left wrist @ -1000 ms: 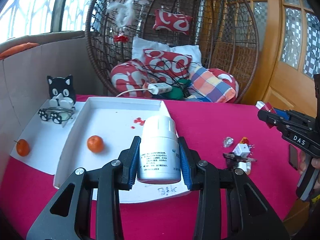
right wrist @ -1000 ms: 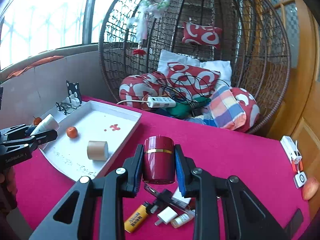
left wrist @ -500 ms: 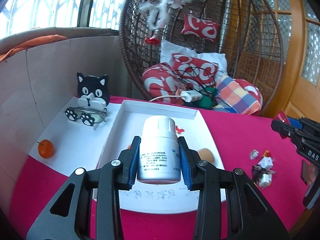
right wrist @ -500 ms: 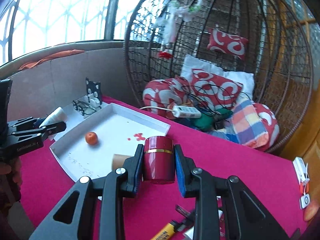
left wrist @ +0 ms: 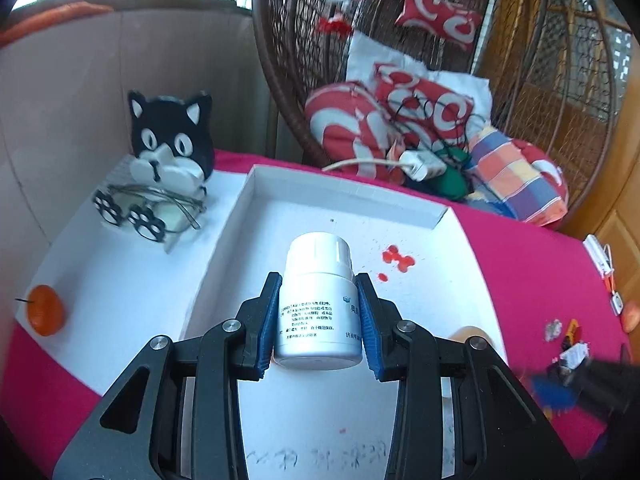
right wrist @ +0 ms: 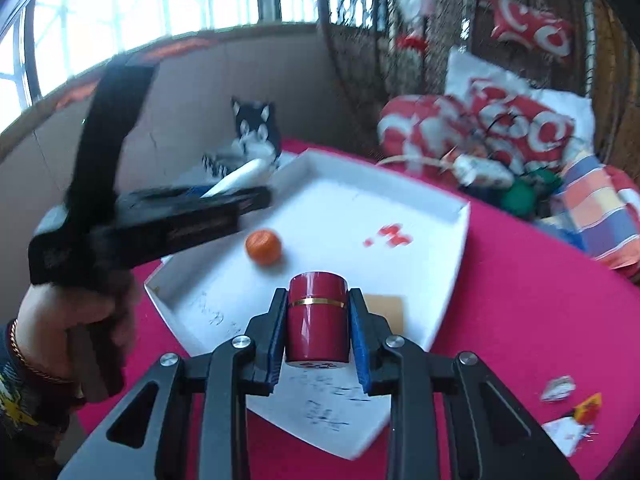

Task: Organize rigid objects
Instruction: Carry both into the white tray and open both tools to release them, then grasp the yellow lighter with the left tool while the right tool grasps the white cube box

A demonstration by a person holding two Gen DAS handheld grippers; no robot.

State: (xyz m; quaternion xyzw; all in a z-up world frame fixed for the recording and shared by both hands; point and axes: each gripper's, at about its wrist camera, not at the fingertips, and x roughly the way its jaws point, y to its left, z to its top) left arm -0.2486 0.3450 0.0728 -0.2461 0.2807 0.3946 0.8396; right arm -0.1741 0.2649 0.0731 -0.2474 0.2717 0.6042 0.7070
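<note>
Your tray (left wrist: 348, 184) lies on the table (left wrist: 532, 264), with the cat figure (left wrist: 170, 140) and glasses (left wrist: 148, 208) just left of it. An orange (right wrist: 263, 246) sits in the tray; another orange (left wrist: 45, 315) lies outside, left. Small clutter (left wrist: 568, 340) lies well right.

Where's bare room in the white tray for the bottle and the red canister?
Free: the white tray's far half, between the back wall and the red marks; also its near floor with handwriting. Taken: the orange fruit mid-left and the tan cylinder near the right rim. The white bottle and red canister are both still gripped.
</note>
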